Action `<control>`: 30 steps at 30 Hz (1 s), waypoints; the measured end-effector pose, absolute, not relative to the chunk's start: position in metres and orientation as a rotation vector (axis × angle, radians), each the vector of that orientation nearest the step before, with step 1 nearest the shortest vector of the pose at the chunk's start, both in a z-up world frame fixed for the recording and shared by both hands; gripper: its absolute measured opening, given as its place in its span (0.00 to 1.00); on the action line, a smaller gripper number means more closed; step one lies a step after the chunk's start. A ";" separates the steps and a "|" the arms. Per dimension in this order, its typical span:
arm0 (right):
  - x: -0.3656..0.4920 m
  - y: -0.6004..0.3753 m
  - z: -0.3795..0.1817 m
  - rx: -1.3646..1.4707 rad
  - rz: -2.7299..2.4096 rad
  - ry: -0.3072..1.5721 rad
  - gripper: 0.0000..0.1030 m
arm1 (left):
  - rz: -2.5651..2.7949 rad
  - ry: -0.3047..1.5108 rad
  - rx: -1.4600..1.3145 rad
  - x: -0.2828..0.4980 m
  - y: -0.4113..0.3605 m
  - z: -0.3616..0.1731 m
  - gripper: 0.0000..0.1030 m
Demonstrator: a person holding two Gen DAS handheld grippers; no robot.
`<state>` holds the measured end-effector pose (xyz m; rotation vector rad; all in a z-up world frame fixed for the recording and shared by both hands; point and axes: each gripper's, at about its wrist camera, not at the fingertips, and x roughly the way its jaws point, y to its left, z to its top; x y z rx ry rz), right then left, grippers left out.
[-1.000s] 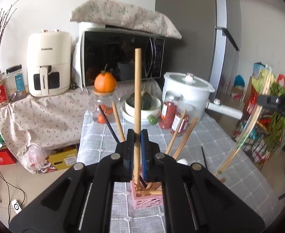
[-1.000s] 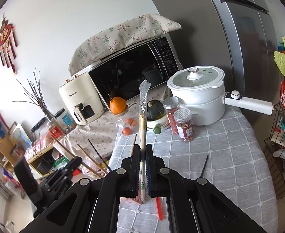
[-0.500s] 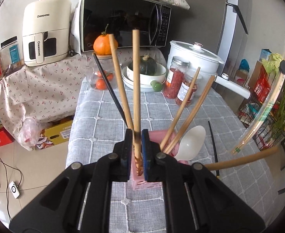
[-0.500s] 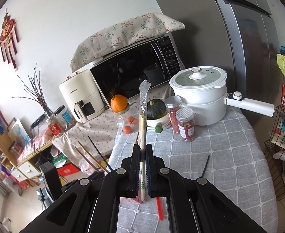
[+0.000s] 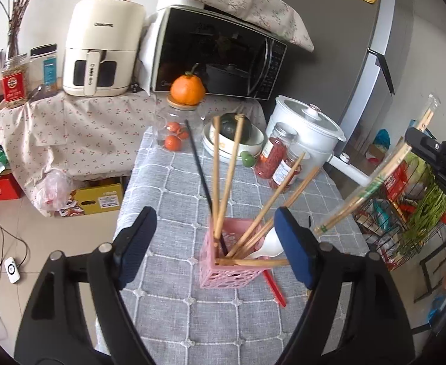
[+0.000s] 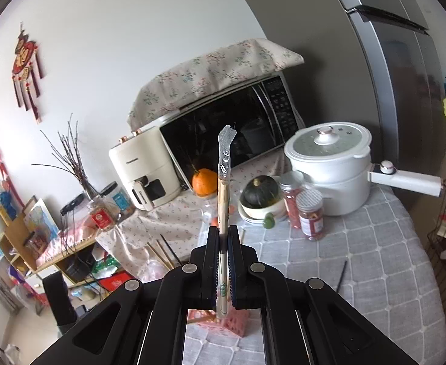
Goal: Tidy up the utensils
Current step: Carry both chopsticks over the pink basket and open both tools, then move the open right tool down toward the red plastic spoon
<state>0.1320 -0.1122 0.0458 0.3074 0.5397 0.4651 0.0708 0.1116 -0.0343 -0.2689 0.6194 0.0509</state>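
A pink lattice basket [image 5: 223,269] stands on the grey checked tablecloth [image 5: 174,182]. It holds several wooden chopsticks [image 5: 229,176], a black chopstick and a white spoon [image 5: 268,245]. My left gripper [image 5: 213,243] is open and empty, its blue pads either side of the basket. My right gripper [image 6: 223,270] is shut on a plastic-wrapped pair of chopsticks [image 6: 223,194], held upright above the basket [image 6: 232,322]. The wrapped pair also shows in the left wrist view [image 5: 375,182], slanting down toward the basket.
A red utensil [image 5: 274,286] and a black chopstick [image 6: 340,275] lie on the cloth. Behind stand two red-filled jars [image 5: 271,158], a white pot [image 5: 305,130], a bowl with a squash [image 5: 232,137], a glass jar with an orange [image 5: 186,91], a microwave [image 5: 216,57].
My left gripper has opened and let go of the wooden chopstick, which now leans in the basket. The right gripper has kept its hold on the wrapped chopsticks.
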 end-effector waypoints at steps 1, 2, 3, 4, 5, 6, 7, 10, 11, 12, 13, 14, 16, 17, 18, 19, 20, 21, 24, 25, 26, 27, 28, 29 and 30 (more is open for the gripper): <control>0.133 -0.108 0.047 0.305 0.474 0.532 0.05 | 0.071 0.623 -0.270 0.068 0.116 -0.034 0.80; 0.134 -0.104 0.047 0.303 0.481 0.529 0.05 | 0.090 0.629 -0.273 0.067 0.120 -0.034 0.81; 0.135 -0.099 0.047 0.301 0.491 0.527 0.05 | 0.109 0.637 -0.283 0.066 0.125 -0.035 0.82; 0.136 -0.094 0.046 0.300 0.498 0.526 0.05 | 0.122 0.645 -0.295 0.065 0.130 -0.037 0.82; 0.137 -0.089 0.045 0.297 0.506 0.525 0.05 | 0.134 0.658 -0.307 0.066 0.134 -0.039 0.82; 0.139 -0.083 0.043 0.294 0.513 0.525 0.05 | 0.143 0.673 -0.315 0.067 0.138 -0.041 0.83; 0.140 -0.079 0.041 0.290 0.517 0.525 0.05 | 0.148 0.686 -0.321 0.067 0.140 -0.043 0.83; 0.143 -0.065 0.035 0.278 0.528 0.513 0.05 | 0.158 0.721 -0.341 0.069 0.145 -0.048 0.83; 0.144 -0.060 0.032 0.267 0.527 0.508 0.05 | 0.157 0.727 -0.348 0.069 0.146 -0.049 0.83; 0.146 -0.053 0.029 0.246 0.526 0.503 0.05 | 0.157 0.733 -0.353 0.068 0.146 -0.049 0.83; 0.148 -0.047 0.025 0.220 0.524 0.500 0.05 | 0.157 0.738 -0.355 0.069 0.146 -0.050 0.83; 0.149 -0.042 0.023 0.201 0.520 0.500 0.05 | 0.155 0.744 -0.356 0.069 0.146 -0.051 0.83; 0.154 -0.031 0.014 0.163 0.519 0.502 0.05 | 0.152 0.754 -0.354 0.070 0.145 -0.052 0.83; 0.156 -0.027 0.010 0.153 0.517 0.503 0.05 | 0.149 0.760 -0.353 0.070 0.144 -0.053 0.83; 0.159 -0.022 0.004 0.138 0.512 0.506 0.05 | 0.145 0.766 -0.353 0.071 0.142 -0.053 0.83; 0.162 -0.018 -0.001 0.129 0.511 0.511 0.05 | 0.142 0.771 -0.353 0.071 0.142 -0.054 0.83; 0.165 -0.014 -0.007 0.118 0.510 0.519 0.05 | 0.137 0.774 -0.352 0.072 0.141 -0.054 0.83; 0.167 -0.011 -0.012 0.107 0.509 0.525 0.05 | 0.134 0.777 -0.350 0.072 0.139 -0.054 0.83; 0.171 -0.002 -0.026 0.069 0.510 0.540 0.05 | 0.128 0.782 -0.340 0.073 0.137 -0.055 0.83; 0.172 0.001 -0.029 0.058 0.510 0.547 0.05 | 0.127 0.784 -0.337 0.073 0.137 -0.055 0.83; 0.172 0.003 -0.032 0.052 0.512 0.552 0.06 | 0.126 0.786 -0.335 0.073 0.137 -0.055 0.83; 0.173 0.005 -0.035 0.048 0.514 0.559 0.06 | 0.125 0.789 -0.334 0.074 0.136 -0.056 0.83; 0.174 0.005 -0.037 0.046 0.515 0.569 0.07 | 0.125 0.792 -0.333 0.074 0.137 -0.056 0.83; 0.175 0.004 -0.039 0.054 0.518 0.582 0.10 | 0.126 0.794 -0.332 0.074 0.137 -0.057 0.83; 0.175 0.003 -0.039 0.067 0.522 0.588 0.15 | 0.127 0.797 -0.331 0.074 0.138 -0.057 0.83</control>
